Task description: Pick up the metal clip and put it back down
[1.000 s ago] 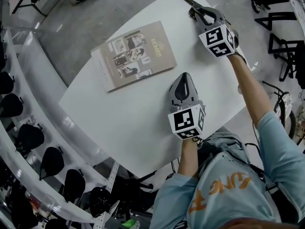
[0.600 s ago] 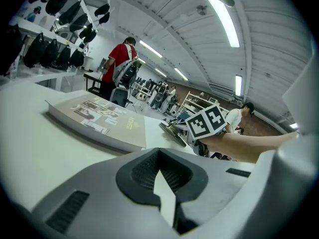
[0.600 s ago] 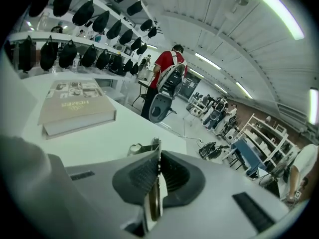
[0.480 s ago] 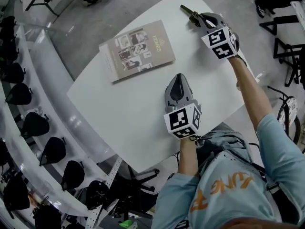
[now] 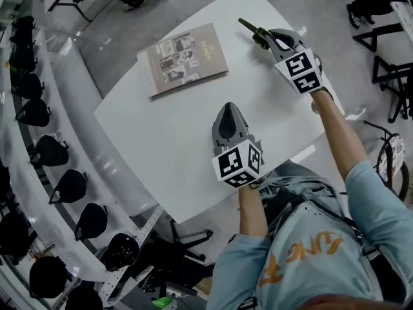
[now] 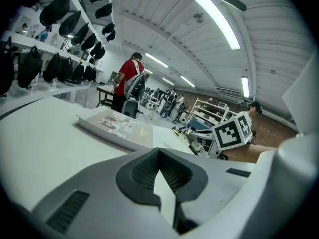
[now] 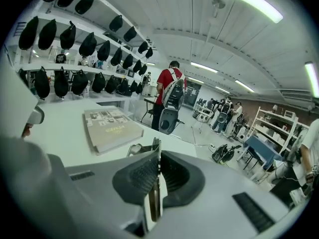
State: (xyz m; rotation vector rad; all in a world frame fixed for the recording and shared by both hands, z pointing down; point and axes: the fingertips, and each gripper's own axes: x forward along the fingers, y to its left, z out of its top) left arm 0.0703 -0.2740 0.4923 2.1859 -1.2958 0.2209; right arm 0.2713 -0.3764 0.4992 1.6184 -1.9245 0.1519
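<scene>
The metal clip (image 5: 253,31) is pinched in my right gripper (image 5: 267,39) over the far right corner of the white table (image 5: 161,141); its dark handles stick out past the jaws. In the right gripper view the jaws are shut on the thin metal clip (image 7: 155,179). I cannot tell whether the clip touches the table. My left gripper (image 5: 224,110) rests near the middle of the table, shut and holding nothing. From the left gripper view, the shut left gripper (image 6: 159,157) faces the right gripper's marker cube (image 6: 232,132) and the clip (image 6: 181,130).
A beige book (image 5: 182,58) lies flat on the table's far left part, also visible as the book (image 7: 109,128) left of the clip. Shelves of black caps (image 5: 39,154) curve along the left. Black chair frames (image 5: 387,44) stand to the right. A person in red (image 7: 171,91) stands beyond the table.
The right gripper, still shut on the clip, has drawn back a little from the table's far corner toward the book. The left gripper has stayed shut near the table's middle.
</scene>
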